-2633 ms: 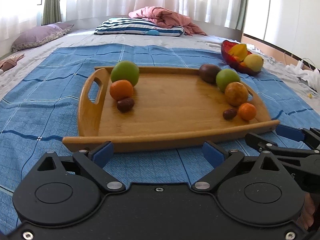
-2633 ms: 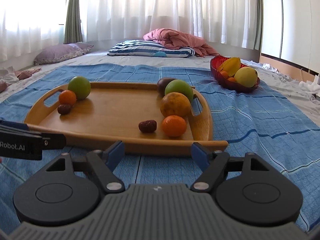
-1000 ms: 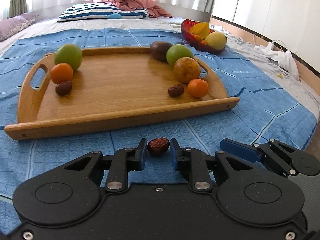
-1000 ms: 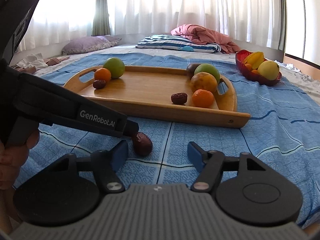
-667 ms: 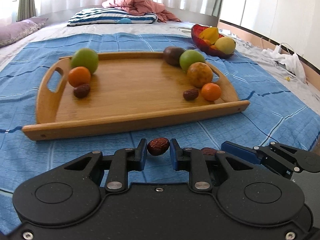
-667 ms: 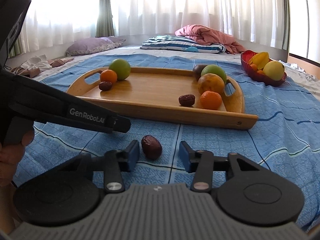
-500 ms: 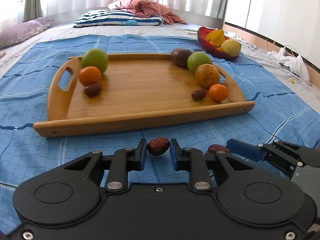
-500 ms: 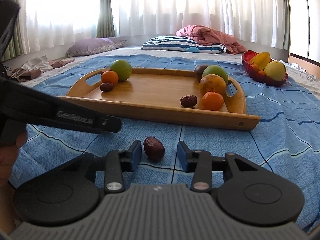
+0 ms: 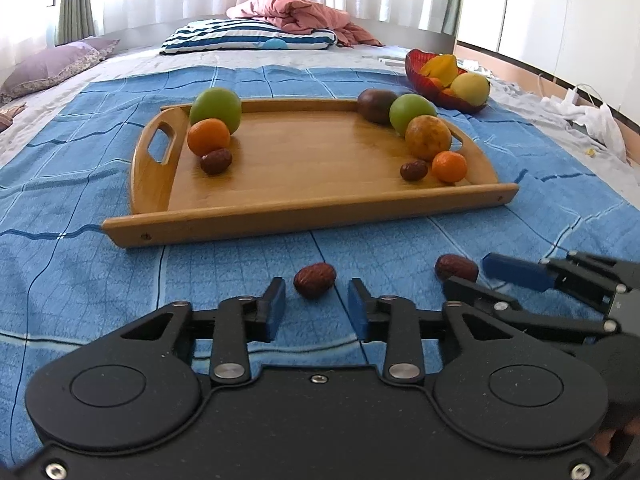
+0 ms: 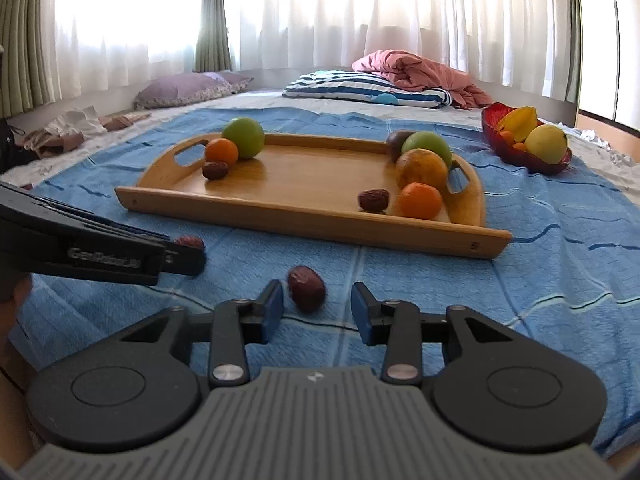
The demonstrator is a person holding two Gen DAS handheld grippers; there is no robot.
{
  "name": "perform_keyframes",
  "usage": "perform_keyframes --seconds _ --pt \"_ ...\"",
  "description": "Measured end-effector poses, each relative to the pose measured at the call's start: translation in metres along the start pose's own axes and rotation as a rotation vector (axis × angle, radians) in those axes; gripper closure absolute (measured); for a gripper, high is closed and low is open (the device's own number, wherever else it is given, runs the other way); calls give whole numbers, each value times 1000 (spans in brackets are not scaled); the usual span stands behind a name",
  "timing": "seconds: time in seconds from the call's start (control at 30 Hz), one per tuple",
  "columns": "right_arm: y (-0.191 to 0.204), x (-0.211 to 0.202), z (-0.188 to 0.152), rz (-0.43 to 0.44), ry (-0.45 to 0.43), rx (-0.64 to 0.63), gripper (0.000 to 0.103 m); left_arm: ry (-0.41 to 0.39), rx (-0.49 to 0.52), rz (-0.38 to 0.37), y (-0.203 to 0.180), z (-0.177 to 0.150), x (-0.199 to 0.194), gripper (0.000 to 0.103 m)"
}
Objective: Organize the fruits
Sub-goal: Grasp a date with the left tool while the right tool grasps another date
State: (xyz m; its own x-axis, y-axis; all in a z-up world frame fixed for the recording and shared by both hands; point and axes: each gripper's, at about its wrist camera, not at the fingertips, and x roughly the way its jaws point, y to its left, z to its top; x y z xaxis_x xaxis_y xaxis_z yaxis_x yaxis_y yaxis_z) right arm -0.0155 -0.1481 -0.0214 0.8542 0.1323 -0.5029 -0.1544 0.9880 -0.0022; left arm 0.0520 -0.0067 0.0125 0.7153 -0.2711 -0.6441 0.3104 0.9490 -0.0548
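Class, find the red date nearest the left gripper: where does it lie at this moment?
In the left wrist view, the red date lies on the blue blanket, untouched between the open fingers of the left gripper, in front of the wooden tray.

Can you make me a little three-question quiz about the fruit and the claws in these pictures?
1. True or false: the left claw is squeezing a red date.
2. How many dates lie on the blue blanket in front of the wooden tray?
3. What colour is the bowl beside the tray?

Key:
1. False; it is open and the date lies loose.
2. Two; the second date is near the right claw.
3. Red.
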Motion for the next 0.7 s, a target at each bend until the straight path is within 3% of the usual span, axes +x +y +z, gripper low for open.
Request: perform_keyframes --seconds 0.3,0.5,0.7 --pt "-23 -5 3 -132 21 -10 42 -11 -8 69 11 -4 -4 67" --pt "-26 -7 7 -60 10 56 42 -17 -66 64 12 -1 -6 66" --pt "-3 2 9 -40 -19 31 42 -65 -109 89 -4 -5 -8 66"
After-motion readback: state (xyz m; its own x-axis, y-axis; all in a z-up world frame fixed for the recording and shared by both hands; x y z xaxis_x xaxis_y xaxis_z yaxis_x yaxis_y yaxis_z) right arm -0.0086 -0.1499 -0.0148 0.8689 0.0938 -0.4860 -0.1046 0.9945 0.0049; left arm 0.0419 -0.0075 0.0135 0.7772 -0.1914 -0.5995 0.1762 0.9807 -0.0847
